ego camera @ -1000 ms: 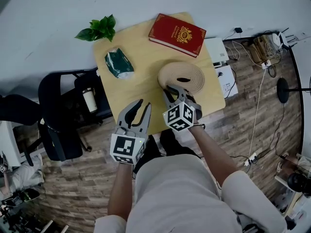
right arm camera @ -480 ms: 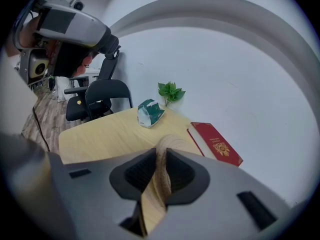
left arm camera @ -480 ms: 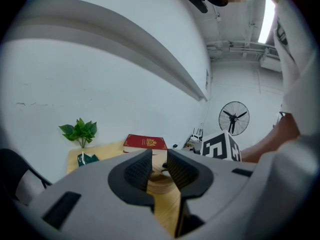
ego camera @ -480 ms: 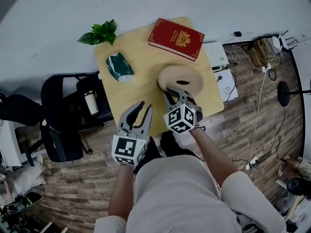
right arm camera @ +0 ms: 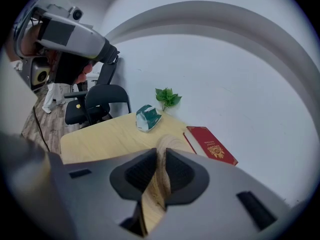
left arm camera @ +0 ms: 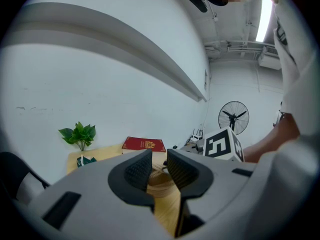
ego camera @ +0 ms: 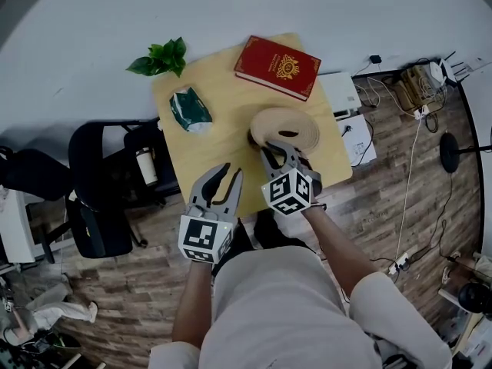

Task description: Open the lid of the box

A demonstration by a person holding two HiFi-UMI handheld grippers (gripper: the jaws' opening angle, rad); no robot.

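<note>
**Right grip on the lid's rim, left gripper empty**

Your right gripper (right arm camera: pixel 159 171) has just been closing its jaws, and their pads now pinch the thin near rim of the round wooden box lid (right arm camera: pixel 165 145). In the head view the lid (ego camera: pixel 288 125) sits tilted, right of centre on the table (ego camera: pixel 215 133). Your left gripper (ego camera: pixel 229 171) hovers at the table's near edge with its jaws narrowly apart and nothing between them. Beyond the lid lies a red book (ego camera: pixel 277 66), and to the left are a green packet (ego camera: pixel 189 108) and a leafy plant (ego camera: pixel 160 58).
</note>
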